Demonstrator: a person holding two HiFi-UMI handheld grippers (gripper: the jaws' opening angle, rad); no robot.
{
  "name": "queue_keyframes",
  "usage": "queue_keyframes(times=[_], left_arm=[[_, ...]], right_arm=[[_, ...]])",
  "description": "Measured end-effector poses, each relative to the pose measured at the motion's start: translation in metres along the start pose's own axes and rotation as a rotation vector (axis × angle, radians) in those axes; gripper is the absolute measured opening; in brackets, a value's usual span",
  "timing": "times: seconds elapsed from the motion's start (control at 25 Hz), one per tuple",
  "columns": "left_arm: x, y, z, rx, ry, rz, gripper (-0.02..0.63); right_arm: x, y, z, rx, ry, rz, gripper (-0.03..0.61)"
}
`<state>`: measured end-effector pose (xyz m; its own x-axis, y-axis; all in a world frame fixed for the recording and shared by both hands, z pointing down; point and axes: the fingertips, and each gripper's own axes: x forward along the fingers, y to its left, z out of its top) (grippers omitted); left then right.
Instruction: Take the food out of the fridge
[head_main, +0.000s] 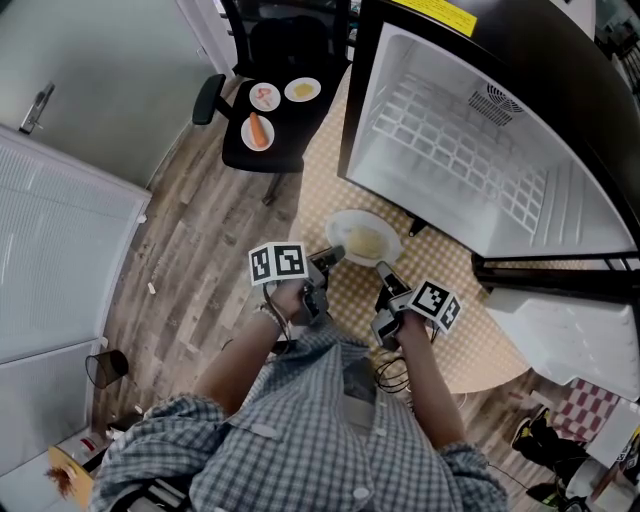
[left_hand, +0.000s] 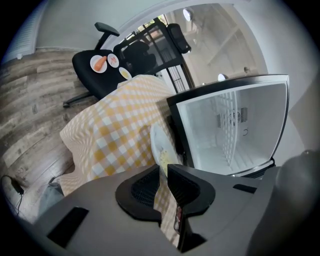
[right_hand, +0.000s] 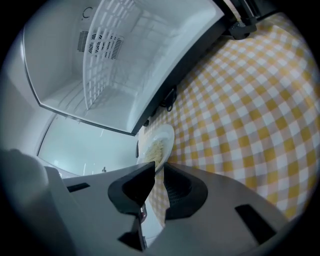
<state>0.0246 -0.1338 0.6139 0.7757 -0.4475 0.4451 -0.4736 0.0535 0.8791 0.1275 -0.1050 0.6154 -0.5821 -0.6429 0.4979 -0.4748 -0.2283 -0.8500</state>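
Plate of noodles (head_main: 362, 240), ungripped, rim at tips of barely parted left tongs (left_hand: 163, 170) and right tongs (right_hand: 159, 168)

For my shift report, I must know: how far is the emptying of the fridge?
Done: the fridge looks empty; three plates sit on the chair. In hand: the noodle plate is at the checked table, between the left hand-held gripper, jaws apart, and the right hand-held gripper, tips at its rim, grip unclear. To do: release it.
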Motion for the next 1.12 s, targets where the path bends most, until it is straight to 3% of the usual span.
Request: queue_keyframes(times=[0.48,0.8,1.12], left_arm=[[0.009,0.021,-0.007,0.118,0.076,0.125,0.067],[0.000,0.018,-0.009,0.213,0.126,0.153,0.123],[-0.028,-0.002,0.010,0.338,0.075,0.114,0.084]], right_arm=[[0.008,-0.019,-0.008,0.025,0.017,-0.081,0.040],[0.005,-0.017,-0.005,-0.031,0.013,-0.098,0.040],[-0.016,-0.015,0.011,-0.121,-0.053,-0.130,0.038]])
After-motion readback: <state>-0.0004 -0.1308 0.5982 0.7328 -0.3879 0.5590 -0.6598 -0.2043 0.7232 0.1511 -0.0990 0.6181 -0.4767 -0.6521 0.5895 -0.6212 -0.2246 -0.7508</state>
